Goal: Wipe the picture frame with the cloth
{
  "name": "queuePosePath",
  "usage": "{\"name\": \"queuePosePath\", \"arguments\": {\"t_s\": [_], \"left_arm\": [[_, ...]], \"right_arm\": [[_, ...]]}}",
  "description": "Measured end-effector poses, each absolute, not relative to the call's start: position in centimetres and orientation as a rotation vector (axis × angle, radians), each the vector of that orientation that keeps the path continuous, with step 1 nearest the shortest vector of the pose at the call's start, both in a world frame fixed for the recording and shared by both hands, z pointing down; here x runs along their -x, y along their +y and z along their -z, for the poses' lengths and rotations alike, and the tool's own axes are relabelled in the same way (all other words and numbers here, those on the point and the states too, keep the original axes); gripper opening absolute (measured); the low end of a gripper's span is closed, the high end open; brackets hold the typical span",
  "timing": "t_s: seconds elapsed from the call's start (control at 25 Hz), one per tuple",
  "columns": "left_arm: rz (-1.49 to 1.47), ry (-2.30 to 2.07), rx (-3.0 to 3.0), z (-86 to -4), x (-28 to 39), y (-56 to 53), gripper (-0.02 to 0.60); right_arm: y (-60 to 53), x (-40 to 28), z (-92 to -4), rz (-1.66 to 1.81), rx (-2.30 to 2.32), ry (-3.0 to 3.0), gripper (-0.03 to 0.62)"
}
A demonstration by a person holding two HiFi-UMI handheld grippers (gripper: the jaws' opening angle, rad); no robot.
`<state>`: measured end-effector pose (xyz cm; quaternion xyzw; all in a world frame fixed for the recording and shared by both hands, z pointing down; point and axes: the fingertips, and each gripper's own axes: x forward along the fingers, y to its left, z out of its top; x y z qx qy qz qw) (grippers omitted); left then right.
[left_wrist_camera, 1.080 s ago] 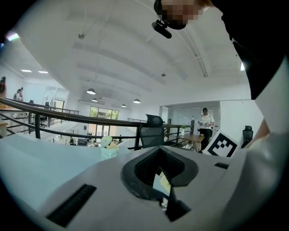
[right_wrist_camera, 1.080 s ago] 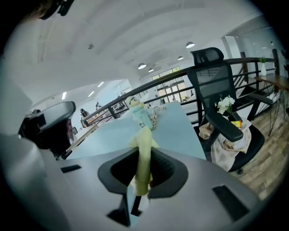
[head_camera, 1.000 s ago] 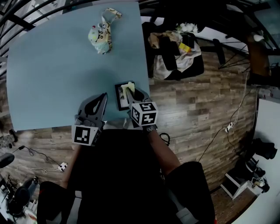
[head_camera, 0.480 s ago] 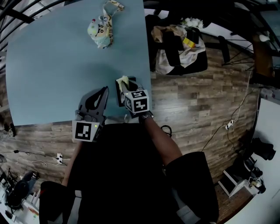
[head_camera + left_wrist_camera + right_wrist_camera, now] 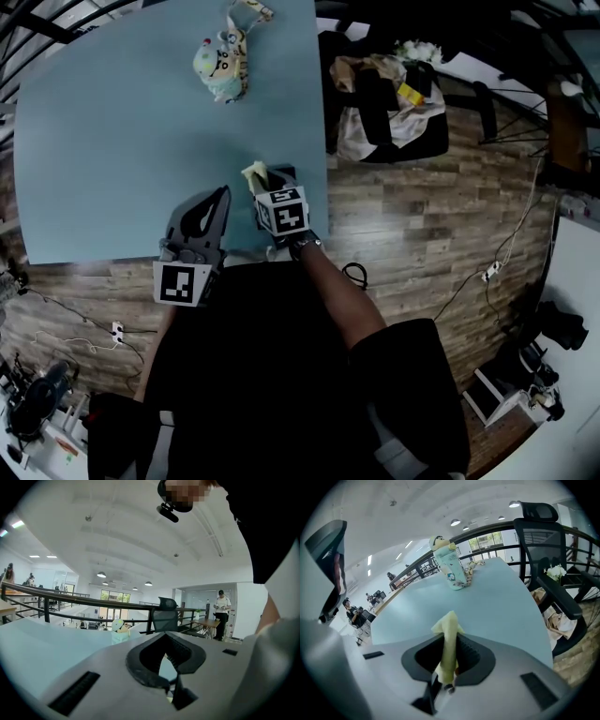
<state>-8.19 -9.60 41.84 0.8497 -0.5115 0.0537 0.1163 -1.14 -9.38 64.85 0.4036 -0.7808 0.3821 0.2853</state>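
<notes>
My right gripper (image 5: 265, 184) is shut on a pale yellow cloth (image 5: 255, 172), whose tuft sticks up between the fingers (image 5: 448, 623). It is over the near right corner of the blue table (image 5: 112, 150). The dark picture frame (image 5: 285, 174) lies flat under it, and only a sliver shows beside the cloth. My left gripper (image 5: 221, 195) hovers just left of it over the near table edge. Its jaws are together with nothing between them, as the left gripper view (image 5: 165, 637) shows.
A patterned pouch with a cartoon head (image 5: 223, 66) (image 5: 449, 566) stands at the table's far side. Right of the table is a black chair piled with bags (image 5: 384, 103). The table's right edge is close to the frame. A person (image 5: 220, 613) stands far off.
My right gripper has moved forward and a little left with the cloth, so it now covers most of the frame. The left gripper has hardly moved.
</notes>
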Motion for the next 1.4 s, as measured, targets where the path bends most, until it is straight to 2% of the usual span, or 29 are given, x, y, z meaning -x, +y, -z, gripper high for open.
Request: {"name": "queuePosePath", "arguments": {"t_s": [0.56,1.4], "left_arm": [[-0.168,-1.507,-2.487,-41.9,8.8,-9.3,-0.003],[-0.174,-1.48,-2.516,-41.8,7.7,-8.8,-0.003]], "right_arm": [[-9.5,1.5,-66.4,-1.041,-1.048,-2.057,0.058],[-10.0,-3.5,-66.5,-1.085,-1.209,-1.997,0.058]]}}
